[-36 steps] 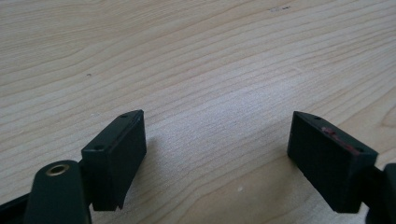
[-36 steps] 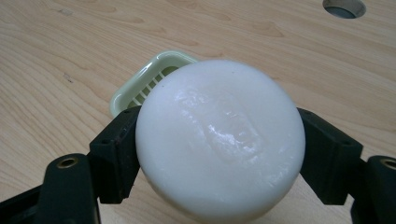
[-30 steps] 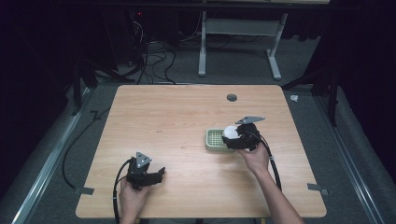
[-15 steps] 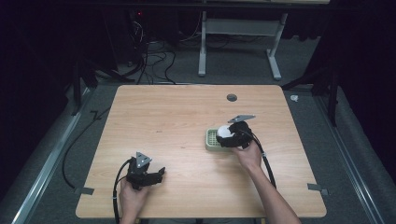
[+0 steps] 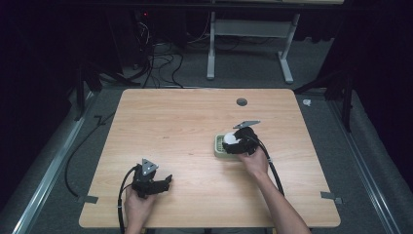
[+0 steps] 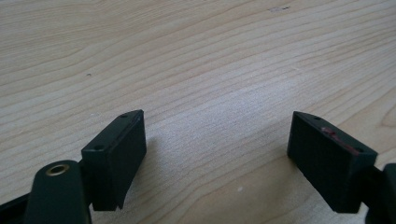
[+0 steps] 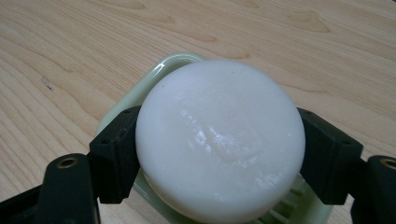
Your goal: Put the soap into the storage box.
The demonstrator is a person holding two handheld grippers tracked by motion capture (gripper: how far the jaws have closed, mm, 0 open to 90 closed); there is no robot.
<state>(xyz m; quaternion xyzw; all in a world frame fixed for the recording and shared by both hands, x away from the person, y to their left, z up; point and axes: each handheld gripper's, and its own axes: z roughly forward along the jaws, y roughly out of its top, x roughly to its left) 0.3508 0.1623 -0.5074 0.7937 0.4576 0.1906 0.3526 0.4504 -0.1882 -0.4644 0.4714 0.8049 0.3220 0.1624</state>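
Two hand-held grippers over a light wooden tabletop (image 5: 185, 126). Right gripper (image 5: 234, 142), right of the tabletop's centre, clamps a round white soap bar (image 7: 219, 140) between its two black jaws, one jaw pressed against each side of the bar. The bar sits directly above a pale green slotted soap dish (image 7: 161, 74) resting on the tabletop; contact between bar and dish cannot be determined. Left gripper (image 5: 157, 184), near the front edge toward the left corner, has its jaws spread wide apart with bare wood between them. A small dark round hole (image 5: 241, 102) lies near the far edge.
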